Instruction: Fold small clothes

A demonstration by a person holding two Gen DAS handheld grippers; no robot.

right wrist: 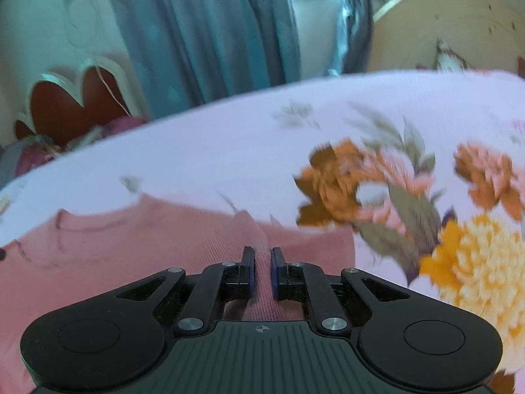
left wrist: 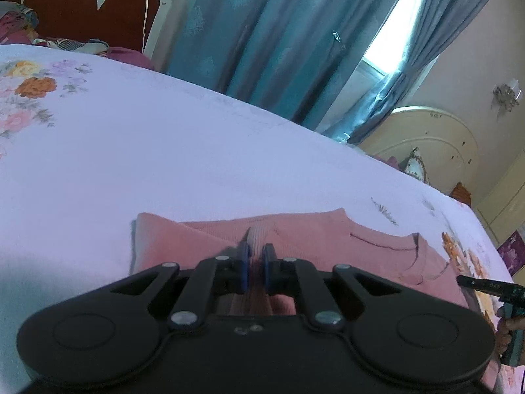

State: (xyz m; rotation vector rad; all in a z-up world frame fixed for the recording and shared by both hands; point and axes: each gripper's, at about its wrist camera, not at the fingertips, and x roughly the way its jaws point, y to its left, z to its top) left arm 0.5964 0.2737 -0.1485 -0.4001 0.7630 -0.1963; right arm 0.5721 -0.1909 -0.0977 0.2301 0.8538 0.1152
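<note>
A small pink knitted garment (left wrist: 328, 239) lies partly folded on the floral bed sheet (left wrist: 164, 151). My left gripper (left wrist: 255, 256) is shut on a raised ridge of the pink fabric near its left side. The garment also shows in the right wrist view (right wrist: 131, 246). My right gripper (right wrist: 262, 259) is shut on a pinched ridge of the same fabric near its right edge. The right gripper's tip shows at the right edge of the left wrist view (left wrist: 475, 284), held by a hand.
The bed sheet (right wrist: 229, 151) is white with orange and yellow flower prints (right wrist: 459, 262). Teal curtains (left wrist: 262, 39) and a window stand behind the bed. A red headboard (left wrist: 65, 6) and bundled cloth (left wrist: 19, 23) are far left. A cream round-topped piece of furniture (left wrist: 433, 144) is at right.
</note>
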